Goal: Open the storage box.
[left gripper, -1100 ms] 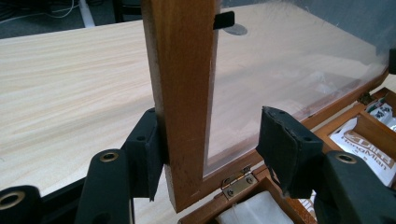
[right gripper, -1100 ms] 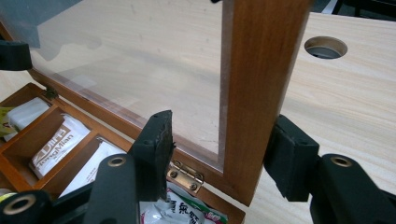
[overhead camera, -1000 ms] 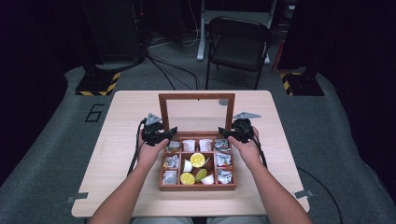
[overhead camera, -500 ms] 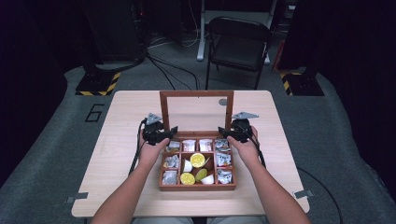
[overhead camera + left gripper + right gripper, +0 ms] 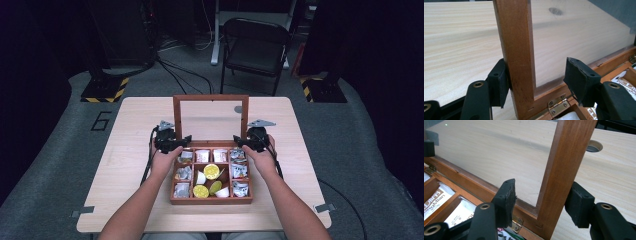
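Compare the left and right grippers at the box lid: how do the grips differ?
Left gripper straddles the lid's left post; one pad touches the wood, the other stands well clear over the glass. Its jaws have just been opening.
Right gripper straddles the right post; its outer pad sits close to the wood, the inner one off it, with a narrower gap overall.
Shared: both sit low by the hinges, and neither clamps the upright lid.
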The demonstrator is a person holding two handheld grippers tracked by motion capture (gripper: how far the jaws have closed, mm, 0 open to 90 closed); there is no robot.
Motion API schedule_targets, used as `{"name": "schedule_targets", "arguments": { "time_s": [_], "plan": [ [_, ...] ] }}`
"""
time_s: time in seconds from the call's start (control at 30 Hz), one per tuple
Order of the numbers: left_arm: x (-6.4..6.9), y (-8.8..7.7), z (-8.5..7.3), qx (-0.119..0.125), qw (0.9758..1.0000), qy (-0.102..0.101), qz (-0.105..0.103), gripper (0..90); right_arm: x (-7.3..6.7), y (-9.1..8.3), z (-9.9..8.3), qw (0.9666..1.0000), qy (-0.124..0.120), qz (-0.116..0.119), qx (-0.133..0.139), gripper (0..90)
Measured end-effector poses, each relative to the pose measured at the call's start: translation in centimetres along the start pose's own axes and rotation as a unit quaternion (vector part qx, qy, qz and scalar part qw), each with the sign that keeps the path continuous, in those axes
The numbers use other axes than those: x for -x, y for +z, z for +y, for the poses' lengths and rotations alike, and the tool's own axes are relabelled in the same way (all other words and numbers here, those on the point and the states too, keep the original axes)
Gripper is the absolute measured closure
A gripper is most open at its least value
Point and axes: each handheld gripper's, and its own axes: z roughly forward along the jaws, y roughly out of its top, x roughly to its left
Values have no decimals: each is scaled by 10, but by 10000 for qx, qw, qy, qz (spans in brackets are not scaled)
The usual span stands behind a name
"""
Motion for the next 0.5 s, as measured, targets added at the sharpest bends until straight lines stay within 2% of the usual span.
{"name": "schedule_targets", "arguments": {
  "time_s": [0.03, 0.3, 0.5],
  "plan": [
    [-1, 0, 0, -11, 10000, 50, -5, 386, 0, 0, 0, 10000, 13, 1, 3, 445],
    [-3, 3, 1, -66, 10000, -10, -46, 381, 3, 2, 1, 10000, 24, 25, -49, 442],
    [-5, 4, 1, -82, 9999, -62, -79, 378, 3, 4, 4, 9998, 98, 16, -189, 435]
  ]
}}
